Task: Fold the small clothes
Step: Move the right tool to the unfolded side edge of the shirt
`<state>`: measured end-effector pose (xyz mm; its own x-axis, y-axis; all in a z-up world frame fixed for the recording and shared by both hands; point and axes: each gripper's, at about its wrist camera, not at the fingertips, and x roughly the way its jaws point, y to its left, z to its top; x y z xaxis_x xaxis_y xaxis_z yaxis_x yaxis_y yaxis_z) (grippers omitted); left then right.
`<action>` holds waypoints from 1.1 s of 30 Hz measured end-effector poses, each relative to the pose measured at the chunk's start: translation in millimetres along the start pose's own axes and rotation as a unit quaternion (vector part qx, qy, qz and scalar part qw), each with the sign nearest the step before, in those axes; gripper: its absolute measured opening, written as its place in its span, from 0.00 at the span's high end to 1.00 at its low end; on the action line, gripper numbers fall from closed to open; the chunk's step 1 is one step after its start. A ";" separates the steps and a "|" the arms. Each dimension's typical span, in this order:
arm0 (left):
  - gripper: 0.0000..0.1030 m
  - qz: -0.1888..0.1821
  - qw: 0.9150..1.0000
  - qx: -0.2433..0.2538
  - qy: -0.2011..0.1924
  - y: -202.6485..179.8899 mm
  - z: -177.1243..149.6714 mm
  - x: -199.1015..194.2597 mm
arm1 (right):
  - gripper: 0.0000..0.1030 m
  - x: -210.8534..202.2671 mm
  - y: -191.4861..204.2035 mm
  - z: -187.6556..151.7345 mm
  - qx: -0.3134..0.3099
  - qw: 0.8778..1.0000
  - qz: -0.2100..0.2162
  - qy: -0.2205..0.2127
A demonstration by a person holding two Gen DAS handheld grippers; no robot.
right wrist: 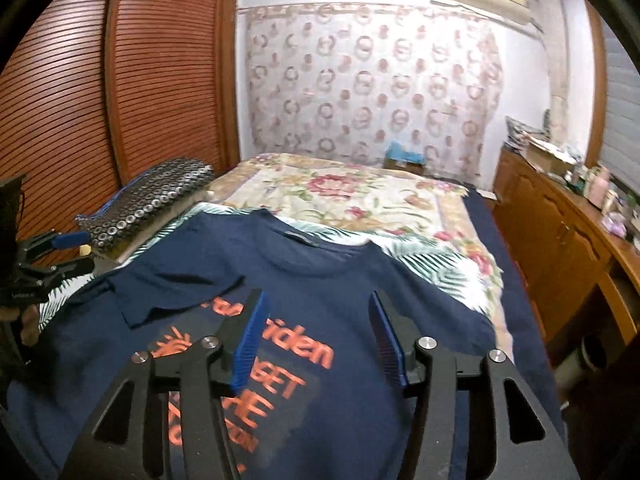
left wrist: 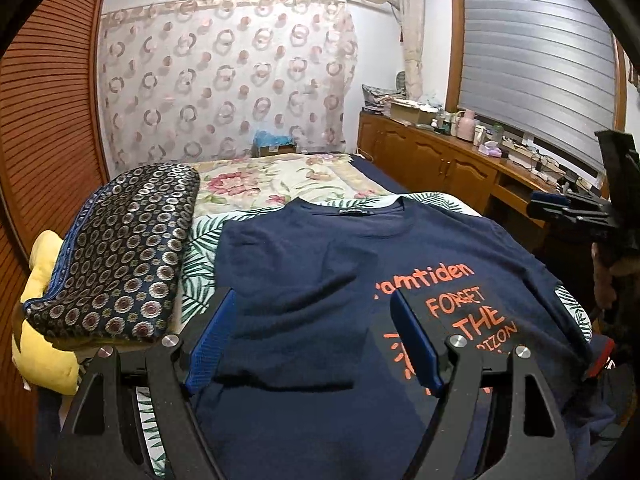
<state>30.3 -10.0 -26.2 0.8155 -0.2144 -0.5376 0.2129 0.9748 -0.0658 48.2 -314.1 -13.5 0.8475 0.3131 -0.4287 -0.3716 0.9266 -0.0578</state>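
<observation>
T-shirt [left wrist: 312,280]: one, navy, on bed [left wrist: 288,180]; two grippers, both open.

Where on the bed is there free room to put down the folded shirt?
Free: the floral quilt beyond the navy T-shirt collar, up to the curtain. Crowded: left edge, where the patterned cushion and yellow pillow sit.

T-shirt [left wrist: 304,280] flat on the bed [left wrist: 280,180], folded blanket [left wrist: 120,252] to its left, cabinets [left wrist: 440,160] along the right
</observation>
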 end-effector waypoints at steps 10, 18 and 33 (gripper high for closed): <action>0.23 -0.020 1.000 0.012 0.008 -23.0 2.3 9.7 | 0.46 -18.7 -27.0 -45.6 0.053 0.996 -0.068 0.028; 0.23 -0.032 0.999 0.020 0.031 -36.3 -3.8 23.8 | 0.46 -8.5 -43.9 -74.5 0.089 0.988 -0.105 0.074; 0.23 -0.050 0.995 0.028 0.080 -47.6 -21.0 45.7 | 0.46 -2.0 -55.8 -70.2 0.142 0.978 -0.076 0.134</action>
<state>46.2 -65.0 -65.3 0.6933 -0.2926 -0.6585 0.3213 0.9435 -0.0810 40.6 -381.1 -72.7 0.7412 0.1374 -0.6571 -0.0976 0.9905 0.0970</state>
